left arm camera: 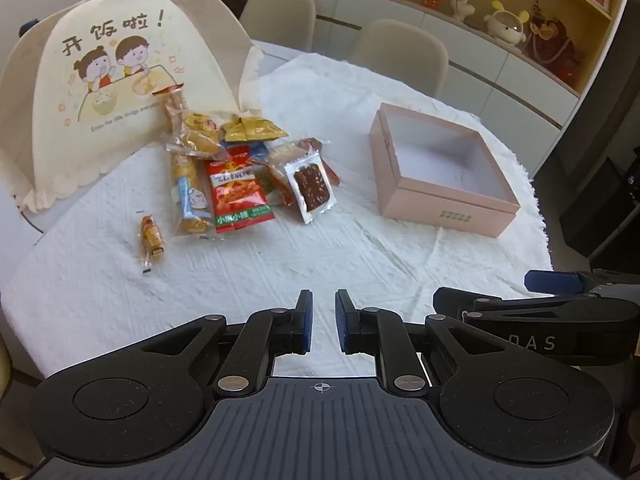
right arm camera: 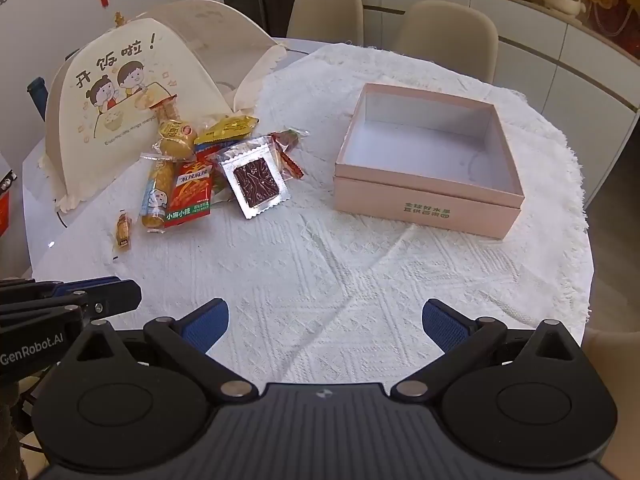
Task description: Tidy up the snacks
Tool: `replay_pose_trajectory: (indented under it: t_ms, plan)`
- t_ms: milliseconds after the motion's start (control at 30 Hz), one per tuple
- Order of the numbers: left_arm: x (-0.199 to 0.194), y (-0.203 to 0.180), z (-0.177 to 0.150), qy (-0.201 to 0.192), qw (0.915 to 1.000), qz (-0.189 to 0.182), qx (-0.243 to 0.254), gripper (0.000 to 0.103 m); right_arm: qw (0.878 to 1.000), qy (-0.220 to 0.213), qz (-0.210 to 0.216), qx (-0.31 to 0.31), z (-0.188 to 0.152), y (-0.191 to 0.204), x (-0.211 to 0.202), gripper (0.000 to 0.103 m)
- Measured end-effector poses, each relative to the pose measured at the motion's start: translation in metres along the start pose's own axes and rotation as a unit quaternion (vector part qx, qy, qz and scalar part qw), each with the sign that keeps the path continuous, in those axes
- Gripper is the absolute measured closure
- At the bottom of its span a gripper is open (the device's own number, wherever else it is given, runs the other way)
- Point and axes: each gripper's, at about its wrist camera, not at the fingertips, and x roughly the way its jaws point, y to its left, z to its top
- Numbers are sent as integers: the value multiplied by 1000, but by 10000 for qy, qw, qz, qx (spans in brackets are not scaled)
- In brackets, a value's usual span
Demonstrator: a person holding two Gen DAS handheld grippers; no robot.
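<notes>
A pile of wrapped snacks (left arm camera: 236, 168) lies on the white tablecloth (left arm camera: 320, 256), left of centre; it also shows in the right wrist view (right arm camera: 208, 172). A red packet (left arm camera: 238, 196) and a clear packet with a dark bar (left arm camera: 312, 190) lie at its front. A small candy (left arm camera: 151, 240) lies apart to the left. An open, empty pink box (left arm camera: 444, 204) stands to the right; its front wall shows in the right wrist view (right arm camera: 424, 208). My left gripper (left arm camera: 324, 320) is nearly shut and empty. My right gripper (right arm camera: 325, 320) is open and empty. Both hover over the near table edge.
A cream food cover (left arm camera: 116, 92) with a cartoon print stands behind the snacks. Beige chairs (left arm camera: 400, 52) stand at the table's far side. A cabinet with ornaments (left arm camera: 508, 24) runs along the back wall. My right gripper's body (left arm camera: 540, 328) shows at the lower right.
</notes>
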Motion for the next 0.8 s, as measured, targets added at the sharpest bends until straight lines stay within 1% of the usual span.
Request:
replay_pose_trajectory:
  t_ms: [267,300,400,800]
  plan:
    - [1,-2,-1,32,9999,-60,76,86,10000,-77,20,-30,1,3,-2,0]
    - [1,-2,0,32,10000,-57,73,86,9999,-143,27,-29,0,3,-6,0]
    - [1,-2,-1,49,10000,-51,69,86,10000,-13,15,2,2,3,-3,0]
    - [4,3,-1,109,9999,-31,9,86,10000,57,42,44,0,3,-1,0]
